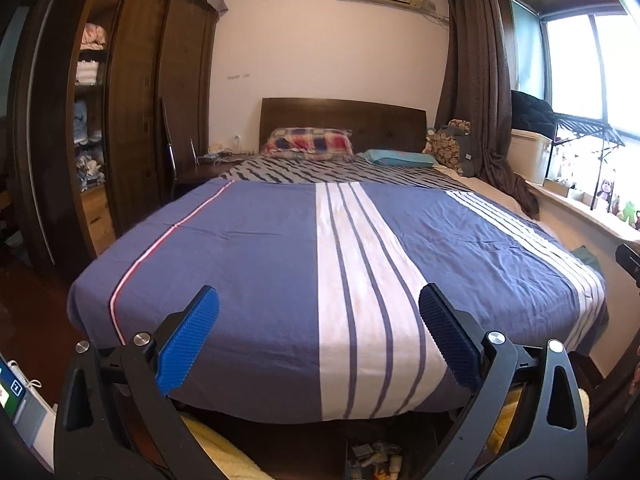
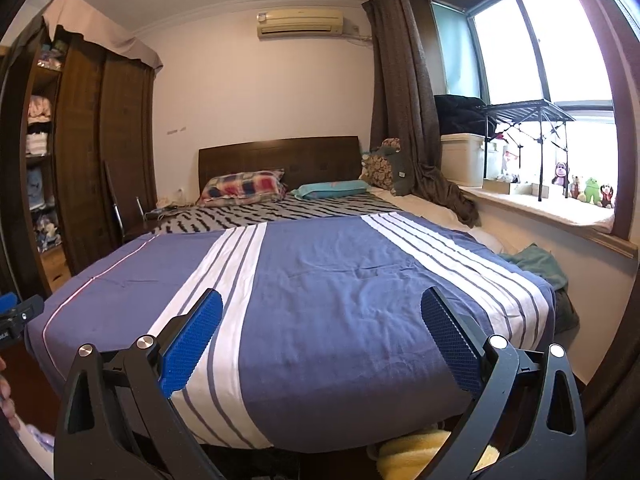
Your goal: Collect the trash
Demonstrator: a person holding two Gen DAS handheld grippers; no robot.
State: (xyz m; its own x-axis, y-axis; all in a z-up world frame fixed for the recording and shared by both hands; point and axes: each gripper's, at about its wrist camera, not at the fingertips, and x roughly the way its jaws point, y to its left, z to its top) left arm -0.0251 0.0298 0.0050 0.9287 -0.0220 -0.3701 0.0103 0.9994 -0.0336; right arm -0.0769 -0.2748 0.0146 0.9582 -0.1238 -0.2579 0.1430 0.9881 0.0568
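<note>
Left wrist view: the left gripper [image 1: 319, 334] is held level at the foot of the bed [image 1: 256, 264], its blue-padded fingers [image 1: 188, 344] spread wide with nothing between them. The right gripper [image 2: 322, 338] takes the same pose, jaws equally wide and empty, aimed up the striped blue cover [image 2: 328, 280] toward the headboard [image 2: 280, 156]. Small cluttered items [image 1: 374, 462] lie on the floor under the bed's foot; whether they are trash I cannot tell.

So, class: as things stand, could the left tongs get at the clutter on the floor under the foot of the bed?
Probably yes: the left tongs are open and empty, and the clutter lies in the open just below them.
</note>
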